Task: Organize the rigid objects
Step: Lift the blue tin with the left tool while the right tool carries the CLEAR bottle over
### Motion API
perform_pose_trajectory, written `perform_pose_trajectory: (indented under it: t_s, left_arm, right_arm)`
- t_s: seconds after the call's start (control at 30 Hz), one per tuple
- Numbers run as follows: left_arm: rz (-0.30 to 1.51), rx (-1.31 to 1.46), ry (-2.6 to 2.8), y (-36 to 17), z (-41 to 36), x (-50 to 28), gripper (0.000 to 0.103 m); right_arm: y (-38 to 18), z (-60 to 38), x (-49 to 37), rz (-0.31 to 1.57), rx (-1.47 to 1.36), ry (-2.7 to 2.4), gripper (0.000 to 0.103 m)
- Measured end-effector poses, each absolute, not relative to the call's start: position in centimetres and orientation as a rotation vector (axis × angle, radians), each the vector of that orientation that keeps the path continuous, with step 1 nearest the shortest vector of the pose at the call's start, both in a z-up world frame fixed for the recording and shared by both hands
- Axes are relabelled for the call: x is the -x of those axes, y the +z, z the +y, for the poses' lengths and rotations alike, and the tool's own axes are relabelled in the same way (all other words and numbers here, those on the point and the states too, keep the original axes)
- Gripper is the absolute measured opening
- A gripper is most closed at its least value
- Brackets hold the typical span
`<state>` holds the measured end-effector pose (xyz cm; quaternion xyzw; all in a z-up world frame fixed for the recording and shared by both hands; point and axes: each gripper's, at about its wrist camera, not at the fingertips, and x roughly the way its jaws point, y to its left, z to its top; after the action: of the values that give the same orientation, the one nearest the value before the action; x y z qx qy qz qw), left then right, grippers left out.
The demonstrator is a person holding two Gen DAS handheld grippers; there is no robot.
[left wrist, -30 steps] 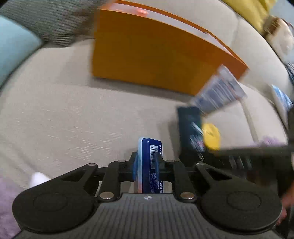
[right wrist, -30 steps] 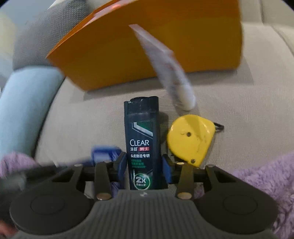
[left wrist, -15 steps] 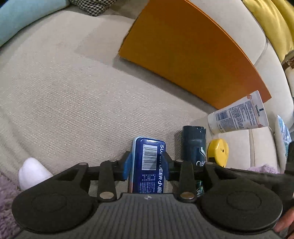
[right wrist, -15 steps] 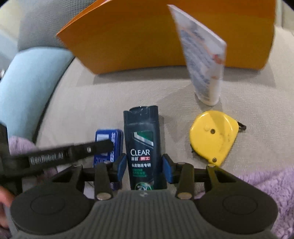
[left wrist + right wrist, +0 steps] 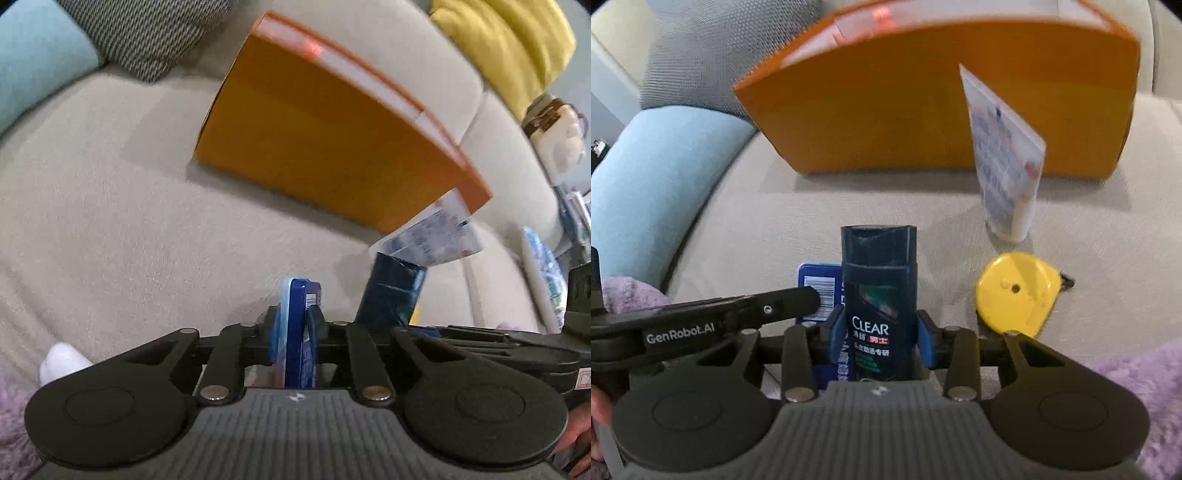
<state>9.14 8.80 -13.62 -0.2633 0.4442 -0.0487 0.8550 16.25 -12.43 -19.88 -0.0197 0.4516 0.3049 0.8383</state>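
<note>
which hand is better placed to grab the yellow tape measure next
Neither is free: the left gripper is shut on the blue tin; the right gripper's jaws are closing around the shampoo bottle. Probably right: the tape measure lies just beside it.

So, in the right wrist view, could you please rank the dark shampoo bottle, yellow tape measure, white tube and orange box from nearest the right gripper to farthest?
1. Dark shampoo bottle, between the right gripper fingers.
2. Yellow tape measure, right.
3. White tube, standing farther right.
4. Orange box, at the back.
</note>
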Motion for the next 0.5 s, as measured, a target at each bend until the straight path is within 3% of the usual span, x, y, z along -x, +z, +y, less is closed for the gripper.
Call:
perform_pose_trajectory:
  t_s: [0.5]
  left_arm:
    - [0.627, 0.453, -0.17, -4.5, 8.3, -9.7, 0.014]
  right_arm:
    - [-11.9, -12.9, -13.6, 0.666, 0.081, 0.697, 0.037]
